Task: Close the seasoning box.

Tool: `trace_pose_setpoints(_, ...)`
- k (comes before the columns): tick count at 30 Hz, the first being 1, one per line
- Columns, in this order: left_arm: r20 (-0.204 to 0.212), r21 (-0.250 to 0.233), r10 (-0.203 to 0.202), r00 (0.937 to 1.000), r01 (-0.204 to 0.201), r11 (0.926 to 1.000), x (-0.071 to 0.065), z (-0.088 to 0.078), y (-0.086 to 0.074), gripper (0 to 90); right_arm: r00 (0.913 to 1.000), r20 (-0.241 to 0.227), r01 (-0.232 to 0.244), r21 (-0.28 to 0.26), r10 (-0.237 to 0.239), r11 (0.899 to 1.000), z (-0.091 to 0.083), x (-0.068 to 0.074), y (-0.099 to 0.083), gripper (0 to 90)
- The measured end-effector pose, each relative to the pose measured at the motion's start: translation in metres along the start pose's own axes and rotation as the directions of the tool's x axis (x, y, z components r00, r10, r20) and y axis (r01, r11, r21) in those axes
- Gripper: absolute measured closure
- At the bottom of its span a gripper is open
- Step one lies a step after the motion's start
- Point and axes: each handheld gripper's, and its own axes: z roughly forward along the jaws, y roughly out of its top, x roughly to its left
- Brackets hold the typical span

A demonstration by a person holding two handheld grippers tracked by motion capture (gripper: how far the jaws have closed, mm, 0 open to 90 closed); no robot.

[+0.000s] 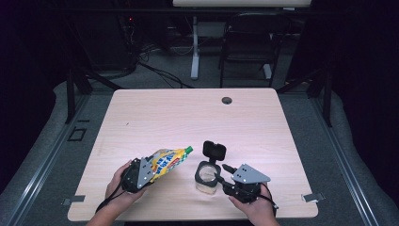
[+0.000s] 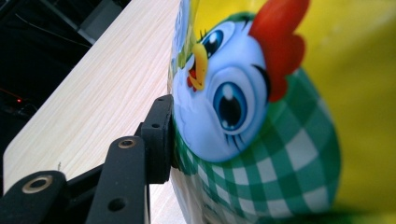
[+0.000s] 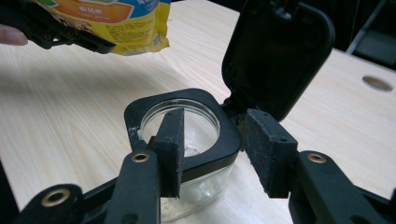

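Between the pads of the left gripper: one yellow snack pouch, printed with a cartoon chicken and green check, green screw cap at its far end. The pads pinch its lower body and the pouch is held off the table, tilted, cap pointing up and away toward the jar. Judged light, soft-walled and glossy; the film may slide or crumple under a hard squeeze. Best hold: across the filled belly, as now, or at the stiffer neck below the cap.

Just ahead of the right gripper: one clear glass jar, square black collar, hinged black lid standing open behind it. The jar rests upright on the wooden table. The right gripper's jaws are spread, one pad over the jar's mouth, the other beside the hinge corner; neither pad presses anything. Jar judged rigid, fairly heavy for its size, smooth-sided and breakable; contents, if any, cannot be told. Best hold: across the black collar rather than on bare glass, keeping clear of the lid hinge, which looks the weakest part.
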Motion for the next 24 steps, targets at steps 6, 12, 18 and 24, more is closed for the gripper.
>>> trace_pose_setpoints(6,-0.036,0.010,0.040,0.9986,-0.039,0.9992,-0.0024,-0.0014,0.0010,54.5,0.9994,-0.007,0.035,0.009,-0.034,0.999,0.0016,0.0036,0.0002,58.0)
trace_pose_setpoints(12,-0.038,0.013,0.049,0.9981,-0.049,0.9987,-0.0026,-0.0024,0.0012,54.6,0.9991,-0.012,0.042,0.013,-0.042,0.999,0.0023,0.0044,0.0001,57.9)
trace_pose_setpoints(18,-0.044,0.015,0.048,0.9979,-0.047,0.9988,-0.0020,-0.0031,0.0011,54.6,0.9992,-0.010,0.039,0.013,-0.039,0.999,0.0019,0.0039,0.0001,57.9)
trace_pose_setpoints(24,-0.063,0.022,0.063,0.9960,-0.062,0.9979,-0.0022,-0.0038,0.0016,54.6,0.9993,-0.007,0.038,0.011,-0.038,0.999,0.0016,0.0038,0.0003,57.9)
